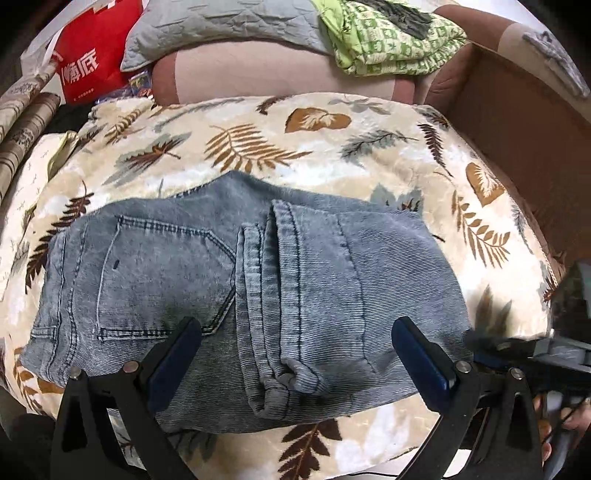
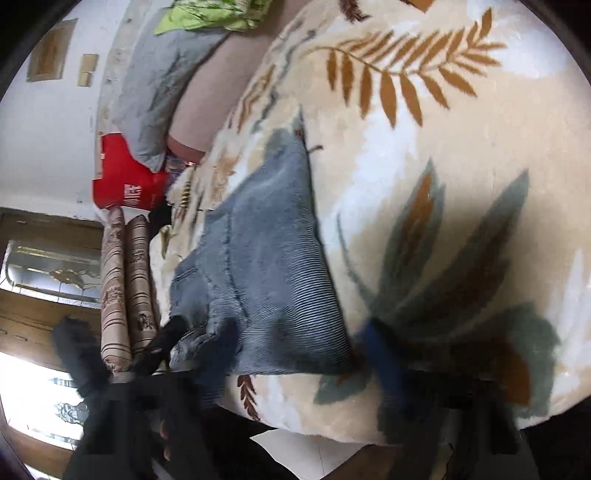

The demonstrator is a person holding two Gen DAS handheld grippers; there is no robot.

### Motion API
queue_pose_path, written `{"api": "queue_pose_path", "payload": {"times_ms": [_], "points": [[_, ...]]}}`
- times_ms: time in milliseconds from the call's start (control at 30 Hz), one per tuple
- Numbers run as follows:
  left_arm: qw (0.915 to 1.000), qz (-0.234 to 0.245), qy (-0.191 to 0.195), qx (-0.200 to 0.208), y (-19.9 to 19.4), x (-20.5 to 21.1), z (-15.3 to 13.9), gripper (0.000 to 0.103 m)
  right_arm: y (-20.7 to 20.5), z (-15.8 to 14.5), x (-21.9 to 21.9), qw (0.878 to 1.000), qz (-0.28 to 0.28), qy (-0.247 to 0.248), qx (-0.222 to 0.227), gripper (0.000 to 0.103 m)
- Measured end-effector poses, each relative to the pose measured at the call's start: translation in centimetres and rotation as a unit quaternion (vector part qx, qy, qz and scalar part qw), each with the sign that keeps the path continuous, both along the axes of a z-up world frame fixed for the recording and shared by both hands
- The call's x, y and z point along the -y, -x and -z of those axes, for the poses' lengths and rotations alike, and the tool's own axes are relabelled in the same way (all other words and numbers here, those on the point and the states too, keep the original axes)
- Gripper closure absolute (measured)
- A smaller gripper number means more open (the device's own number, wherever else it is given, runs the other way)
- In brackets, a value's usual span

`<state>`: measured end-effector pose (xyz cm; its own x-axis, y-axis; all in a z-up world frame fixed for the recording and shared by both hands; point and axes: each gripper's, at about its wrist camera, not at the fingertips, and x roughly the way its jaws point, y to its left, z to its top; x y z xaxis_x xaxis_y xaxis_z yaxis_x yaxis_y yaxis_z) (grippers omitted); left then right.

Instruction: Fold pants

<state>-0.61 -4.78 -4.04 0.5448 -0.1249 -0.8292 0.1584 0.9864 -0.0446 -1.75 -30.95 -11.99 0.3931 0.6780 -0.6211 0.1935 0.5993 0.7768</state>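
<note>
A home, a lived-in sitting or sleeping room. Soft furnishings everywhere: a plush leaf-patterned blanket [image 1: 258, 147] spread as the working surface, backed by a pink-and-brown upholstered sofa [image 1: 258, 70]. On the sofa back, a grey quilted pillow [image 1: 221, 26] and a folded green patterned cover [image 1: 391, 40]. At the blanket's far left corner, a red shopping bag [image 1: 92, 55] beside rolled striped fabric [image 2: 125, 277]. Beyond, a white wall with small framed pictures [image 2: 51, 50] and wooden doors with decorative glass [image 2: 51, 273].
</note>
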Motion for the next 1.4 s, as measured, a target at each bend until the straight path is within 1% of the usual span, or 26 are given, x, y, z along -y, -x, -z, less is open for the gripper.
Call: {"api": "queue_pose_path", "payload": {"times_ms": [33, 167, 200, 267, 333, 367, 433, 500, 533, 633, 700, 767, 833, 867, 900, 933, 1000, 1067, 1100, 1133, 1167, 1200, 1233, 1267, 1300, 1400], "points": [[1.0000, 0.001, -0.001, 0.004, 0.1, 0.1, -0.2, 0.000, -0.1, 0.0, -0.3, 1.000, -0.006, 0.011, -0.005, 0.085], [0.9999, 0.007, 0.011, 0.009, 0.3, 0.8, -1.0, 0.000, 1.0, -1.3, -0.8, 0.998, -0.022, 0.064, 0.017, 0.088], [0.9998, 0.010, 0.016, 0.011, 0.3, 1.3, -1.1, 0.000, 1.0, -1.4, -0.9, 0.995, -0.027, 0.090, 0.020, 0.088], [0.9994, 0.029, 0.018, 0.010, 0.2, 2.9, -1.0, 0.000, 0.8, -0.4, -1.2, 0.993, -0.036, 0.109, 0.009, 0.087], [0.9988, 0.050, -0.002, 0.001, 0.0, 4.6, 0.2, 0.000, 0.5, 0.2, -0.4, 0.996, -0.030, 0.079, -0.002, 0.083], [0.9979, 0.056, -0.030, -0.014, -0.4, 5.4, 1.8, 0.000, 0.5, 0.0, -0.1, 0.997, -0.033, 0.070, -0.003, 0.080], [0.9923, 0.067, -0.081, -0.067, -1.3, 6.5, 5.4, 0.000, 0.5, -0.9, 1.1, 0.997, -0.031, 0.067, 0.004, 0.066], [0.9925, 0.073, -0.095, -0.025, -0.5, 6.7, 5.7, 0.000, 0.2, -2.2, 2.3, 0.998, -0.022, 0.061, 0.019, 0.063], [0.9922, 0.072, -0.097, -0.032, -0.5, 6.7, 5.7, 0.000, -0.4, -3.0, 2.7, 0.998, -0.020, 0.052, 0.030, 0.063], [0.9929, 0.072, -0.087, -0.038, -0.8, 6.4, 5.6, 0.000, -3.7, -4.5, 3.2, 0.997, -0.033, 0.045, 0.049, 0.063], [0.9927, 0.076, -0.087, -0.035, -0.8, 6.3, 5.5, 0.000, -7.4, -4.2, 2.0, 0.996, -0.062, 0.042, 0.040, 0.063], [0.9929, 0.078, -0.084, -0.030, -0.6, 6.2, 5.5, 0.000, -10.1, -3.3, 0.3, 0.992, -0.107, 0.069, 0.021, 0.063], [0.9930, 0.081, -0.083, -0.026, -0.4, 6.0, 5.4, 0.000, -11.9, -1.8, -1.0, 0.986, -0.129, 0.105, -0.009, 0.064], [0.9925, 0.086, -0.083, -0.026, -0.3, 5.9, 5.3, 0.000, -12.5, -0.9, -1.6, 0.982, -0.145, 0.124, -0.017, 0.069], [0.9924, 0.088, -0.082, -0.027, -0.1, 6.0, 5.4, 0.000, -12.6, -0.8, -2.0, 0.980, -0.149, 0.132, -0.013, 0.082], [0.9922, 0.090, -0.080, -0.032, -0.1, 5.8, 5.2, 0.000, -12.6, -1.1, -2.2, 0.977, -0.154, 0.146, -0.006, 0.086], [0.9948, 0.081, -0.051, -0.036, -0.3, 5.4, 4.0, 0.000, -12.2, -2.0, -3.1, 0.968, -0.171, 0.181, 0.015, 0.088], [0.9970, 0.075, 0.014, -0.015, -0.5, 5.1, 1.8, 0.000, -12.2, -1.6, -3.5, 0.965, -0.174, 0.194, 0.015, 0.088], [0.9966, 0.078, 0.027, -0.004, -0.7, 5.4, 0.9, 0.000, -12.4, -1.4, -3.4, 0.967, -0.173, 0.189, 0.014, 0.086], [0.9966, 0.079, 0.020, 0.002, -0.8, 5.8, 0.8, 0.000, -12.3, -1.3, -3.0, 0.969, -0.170, 0.179, 0.014, 0.085], [0.9965, 0.083, -0.009, -0.002, -1.3, 6.5, 1.4, 0.000, -12.4, -1.4, -2.6, 0.971, -0.167, 0.168, 0.010, 0.084], [0.9953, 0.087, -0.036, -0.023, -1.9, 7.0, 2.7, 0.000, -12.5, -1.5, -2.1, 0.974, -0.163, 0.155, 0.000, 0.079], [0.9914, 0.090, -0.066, -0.070, -2.8, 7.6, 5.2, 0.000, -12.5, -1.7, -1.8, 0.975, -0.161, 0.151, -0.001, 0.072], [0.9904, 0.095, -0.078, -0.063, -2.7, 7.8, 5.9, 0.000, -12.6, -2.5, -1.4, 0.975, -0.156, 0.156, 0.011, 0.068], [0.9906, 0.100, -0.088, -0.030, -1.9, 8.1, 5.6, 0.000, -13.1, -3.1, -1.8, 0.975, -0.151, 0.159, 0.021, 0.065], [0.9911, 0.096, -0.083, -0.040, -2.1, 8.3, 5.7, 0.000, -14.7, -3.1, -1.7, 0.977, -0.139, 0.158, 0.022, 0.064]]}}
